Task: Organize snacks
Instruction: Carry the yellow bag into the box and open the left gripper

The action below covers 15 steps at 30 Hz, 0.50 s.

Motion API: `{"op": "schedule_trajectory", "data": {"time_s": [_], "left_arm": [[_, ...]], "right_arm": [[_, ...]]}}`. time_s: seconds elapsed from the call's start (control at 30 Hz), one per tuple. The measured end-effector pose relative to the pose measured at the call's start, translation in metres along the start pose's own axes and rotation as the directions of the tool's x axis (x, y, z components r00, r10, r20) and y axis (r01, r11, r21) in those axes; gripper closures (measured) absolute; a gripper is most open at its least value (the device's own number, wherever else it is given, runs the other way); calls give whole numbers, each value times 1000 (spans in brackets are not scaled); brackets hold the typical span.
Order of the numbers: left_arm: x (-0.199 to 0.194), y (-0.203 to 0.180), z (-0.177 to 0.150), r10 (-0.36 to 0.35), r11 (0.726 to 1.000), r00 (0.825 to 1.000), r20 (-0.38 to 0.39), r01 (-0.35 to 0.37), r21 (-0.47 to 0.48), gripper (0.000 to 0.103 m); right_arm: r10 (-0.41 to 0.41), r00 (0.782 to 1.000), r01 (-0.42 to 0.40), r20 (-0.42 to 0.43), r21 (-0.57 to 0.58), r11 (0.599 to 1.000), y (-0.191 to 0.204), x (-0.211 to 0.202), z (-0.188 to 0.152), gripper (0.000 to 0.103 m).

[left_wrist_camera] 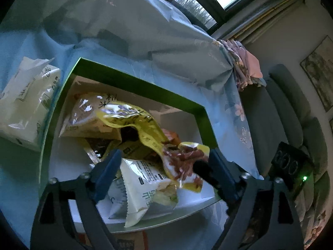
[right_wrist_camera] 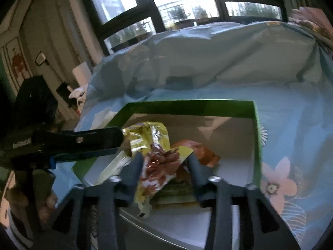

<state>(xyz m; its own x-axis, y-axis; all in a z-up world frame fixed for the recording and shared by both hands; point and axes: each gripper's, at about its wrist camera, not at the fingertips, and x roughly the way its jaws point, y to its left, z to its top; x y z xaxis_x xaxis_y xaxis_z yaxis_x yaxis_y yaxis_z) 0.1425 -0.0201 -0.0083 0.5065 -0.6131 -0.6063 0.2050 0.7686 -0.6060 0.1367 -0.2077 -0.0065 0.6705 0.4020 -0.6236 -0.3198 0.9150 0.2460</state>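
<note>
A green-walled box (left_wrist_camera: 145, 87) with a white inside stands on a light blue floral sheet; it also shows in the right wrist view (right_wrist_camera: 187, 107). Several snack packets lie in it. A crumpled yellow packet (left_wrist_camera: 145, 125) with red meat print lies on top, and a white packet (left_wrist_camera: 145, 179) is below it. My left gripper (left_wrist_camera: 164, 164) is open over the box. My right gripper (right_wrist_camera: 164, 164) is open with the yellow packet (right_wrist_camera: 158, 162) between its fingers. An orange packet (right_wrist_camera: 206, 152) lies behind. The left gripper's finger (right_wrist_camera: 83, 140) reaches in from the left.
A white tissue pack (left_wrist_camera: 27, 104) lies left of the box. A rumpled blue quilt (left_wrist_camera: 145, 27) is heaped behind it. A grey sofa (left_wrist_camera: 276, 114) stands at the right, with windows beyond. A black device with a green light (left_wrist_camera: 291, 166) is at the right.
</note>
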Motion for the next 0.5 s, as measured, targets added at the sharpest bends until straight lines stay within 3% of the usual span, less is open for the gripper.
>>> {"op": "schedule_trajectory", "data": {"time_s": [0.3, 0.4, 0.5], "left_arm": [[-15, -12, -7, 114, 990, 992, 45, -117, 79, 9], [-19, -16, -12, 166, 979, 984, 66, -173, 108, 1], [-23, -19, -17, 191, 971, 978, 80, -200, 132, 1]], "right_arm": [[-27, 999, 26, 39, 24, 999, -7, -25, 0, 49], [-17, 999, 16, 47, 19, 1000, -5, -35, -3, 48], [-9, 999, 9, 51, 4, 1000, 0, -43, -5, 48]]}}
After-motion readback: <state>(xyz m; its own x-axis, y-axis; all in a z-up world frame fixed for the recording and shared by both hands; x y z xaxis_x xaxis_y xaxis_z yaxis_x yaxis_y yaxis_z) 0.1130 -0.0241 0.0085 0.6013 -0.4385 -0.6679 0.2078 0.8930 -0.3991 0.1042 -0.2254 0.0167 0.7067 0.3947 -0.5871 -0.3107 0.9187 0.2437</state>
